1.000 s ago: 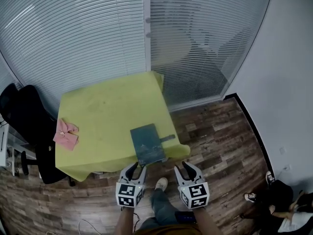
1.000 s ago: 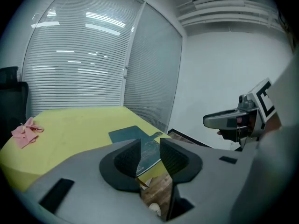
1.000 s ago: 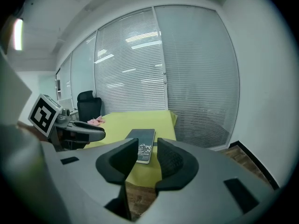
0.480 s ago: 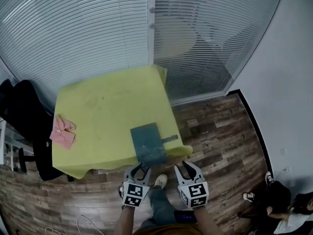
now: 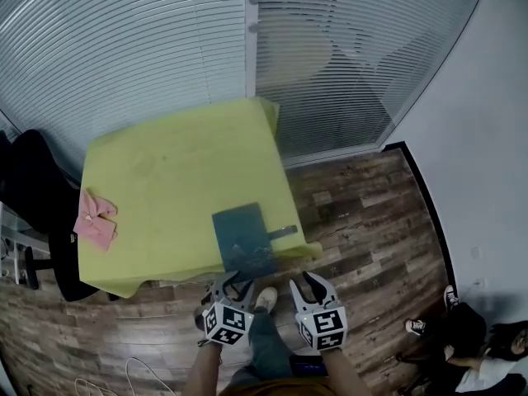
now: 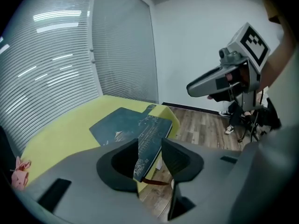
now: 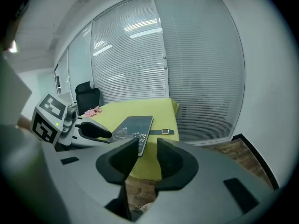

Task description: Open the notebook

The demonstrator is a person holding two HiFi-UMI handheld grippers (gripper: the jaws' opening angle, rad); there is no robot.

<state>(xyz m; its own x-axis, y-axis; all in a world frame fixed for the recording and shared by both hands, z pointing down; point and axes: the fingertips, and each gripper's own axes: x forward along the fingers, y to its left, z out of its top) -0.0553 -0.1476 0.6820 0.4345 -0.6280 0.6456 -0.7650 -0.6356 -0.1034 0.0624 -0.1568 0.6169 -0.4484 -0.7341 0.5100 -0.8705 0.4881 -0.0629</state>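
A dark teal notebook (image 5: 242,244) lies shut at the near edge of the yellow table (image 5: 173,180), its buckled strap (image 5: 282,232) sticking out to the right. My left gripper (image 5: 232,284) hangs just short of the notebook's near end, rolled to one side. Its jaws are opening, and the notebook's overhanging corner (image 6: 145,154) shows in the gap with no pad touching it. My right gripper (image 5: 311,284) stands open over the floor, right of that corner, with nothing between its jaws. The notebook (image 7: 132,127) lies ahead of it and to the left.
A pink cloth (image 5: 93,219) lies at the table's left edge, beside a black chair (image 5: 33,190). Window blinds (image 5: 165,48) stand behind the table. Wooden floor (image 5: 363,221) spreads to the right, where a seated person (image 5: 487,341) is at the bottom corner.
Both grippers have sunk lower in the head view. The left one has rolled sideways and its jaws stand wider. The notebook has not moved on the table.
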